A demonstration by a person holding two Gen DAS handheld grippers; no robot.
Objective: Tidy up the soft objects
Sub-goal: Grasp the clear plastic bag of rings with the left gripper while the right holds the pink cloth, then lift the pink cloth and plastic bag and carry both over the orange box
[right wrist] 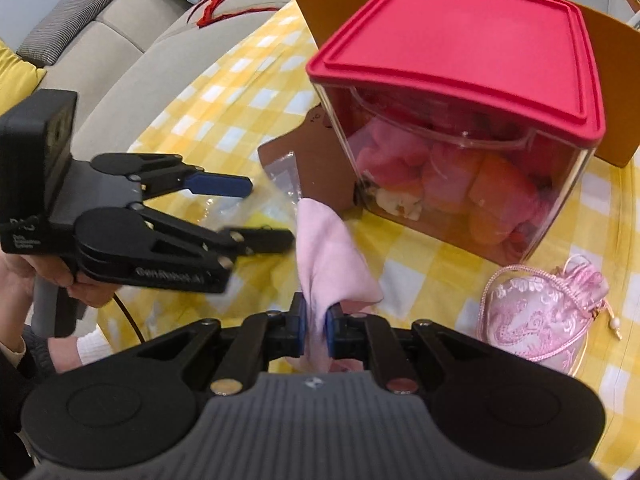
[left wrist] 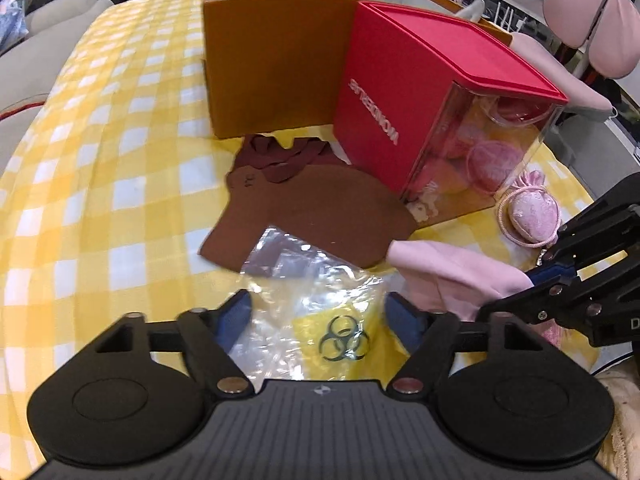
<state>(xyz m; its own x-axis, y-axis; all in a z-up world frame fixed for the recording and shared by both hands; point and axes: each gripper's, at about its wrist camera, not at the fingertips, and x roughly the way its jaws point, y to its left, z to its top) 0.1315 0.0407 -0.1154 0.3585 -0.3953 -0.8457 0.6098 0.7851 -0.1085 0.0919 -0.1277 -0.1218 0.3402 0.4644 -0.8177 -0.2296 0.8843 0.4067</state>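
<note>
Right wrist view: my right gripper [right wrist: 316, 326] pinches the pink cloth [right wrist: 332, 248] before the red-lidded container [right wrist: 460, 92]; my left gripper [left wrist: 318, 310] gapes over the plastic bag [left wrist: 316, 304]; stowing the cloth probably needs that lid off.

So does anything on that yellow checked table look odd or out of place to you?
Yes: the clear plastic bag between the left gripper's open fingers carries a biohazard symbol, strange among soft pink things. Also, the red-lidded container sits tilted.
</note>
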